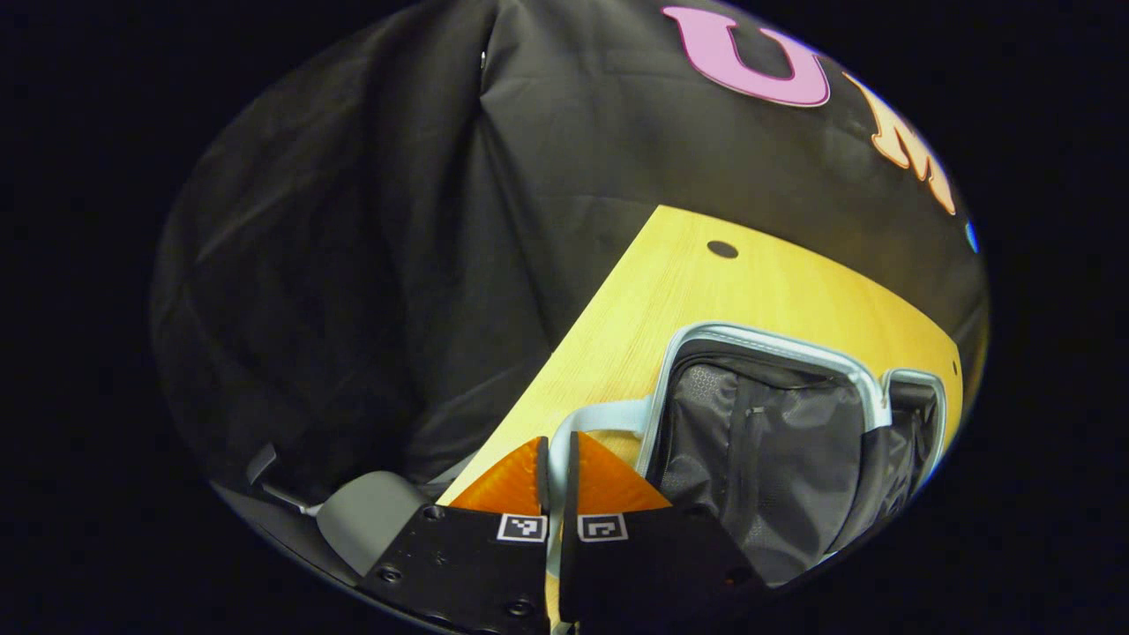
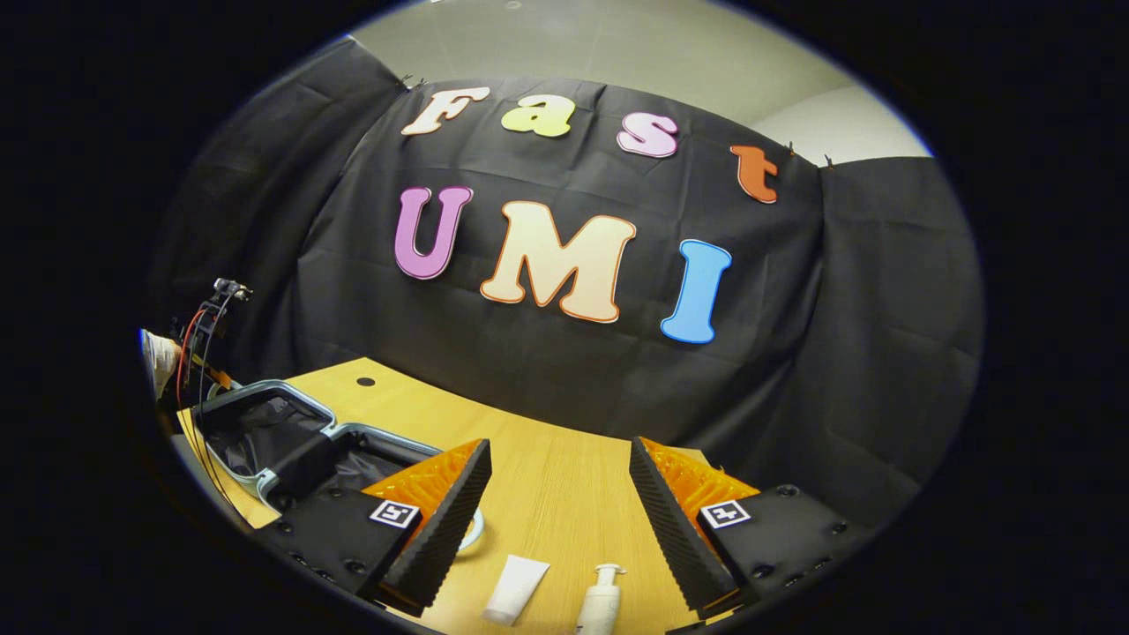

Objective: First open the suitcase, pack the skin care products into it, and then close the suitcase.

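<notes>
Nearest, the left gripper [image 1: 557, 463] was clenched on the pale handle [image 1: 609, 416] of the suitcase [image 1: 776, 441], which lay open on the table [image 1: 706, 282] at 4 o'clock in the left gripper view. Ahead of the released right gripper [image 2: 559, 483], a tube [image 2: 516, 589] and a pump bottle [image 2: 601, 601] lay at 6 o'clock; the suitcase sat farther off at 9 o'clock.

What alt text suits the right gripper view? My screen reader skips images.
The right gripper hangs open over a wooden table, above a white tube and a pump bottle. The open suitcase lies at left.
</notes>
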A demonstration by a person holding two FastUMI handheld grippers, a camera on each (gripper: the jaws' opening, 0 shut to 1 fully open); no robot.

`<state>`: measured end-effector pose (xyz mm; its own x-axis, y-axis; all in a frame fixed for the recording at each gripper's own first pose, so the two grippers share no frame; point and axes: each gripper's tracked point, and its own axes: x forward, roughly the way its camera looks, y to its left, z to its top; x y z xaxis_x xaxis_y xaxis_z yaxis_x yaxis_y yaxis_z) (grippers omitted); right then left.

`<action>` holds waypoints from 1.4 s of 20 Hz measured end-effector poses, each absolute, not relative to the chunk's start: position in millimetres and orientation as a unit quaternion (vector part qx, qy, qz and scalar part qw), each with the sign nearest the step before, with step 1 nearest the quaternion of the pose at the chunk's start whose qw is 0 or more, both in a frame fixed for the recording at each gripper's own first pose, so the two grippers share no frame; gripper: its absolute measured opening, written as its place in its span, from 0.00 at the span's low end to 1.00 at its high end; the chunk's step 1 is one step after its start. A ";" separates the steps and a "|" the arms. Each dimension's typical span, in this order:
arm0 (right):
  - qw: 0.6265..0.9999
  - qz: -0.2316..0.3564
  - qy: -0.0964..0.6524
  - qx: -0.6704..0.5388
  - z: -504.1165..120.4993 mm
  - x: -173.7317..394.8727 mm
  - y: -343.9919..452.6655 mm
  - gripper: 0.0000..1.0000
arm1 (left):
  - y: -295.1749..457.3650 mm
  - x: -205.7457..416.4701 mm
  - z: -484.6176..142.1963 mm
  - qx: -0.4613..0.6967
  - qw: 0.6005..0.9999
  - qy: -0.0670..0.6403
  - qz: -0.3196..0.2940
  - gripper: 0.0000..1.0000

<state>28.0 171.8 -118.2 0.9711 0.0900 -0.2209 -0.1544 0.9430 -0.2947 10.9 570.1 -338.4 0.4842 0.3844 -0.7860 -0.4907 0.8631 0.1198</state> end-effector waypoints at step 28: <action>0.948 0.086 0.305 -0.031 -254.4 11.7 20.3 1.00 | 103.3 39.8 -106.3 -0.039 0.965 0.259 0.009 0.94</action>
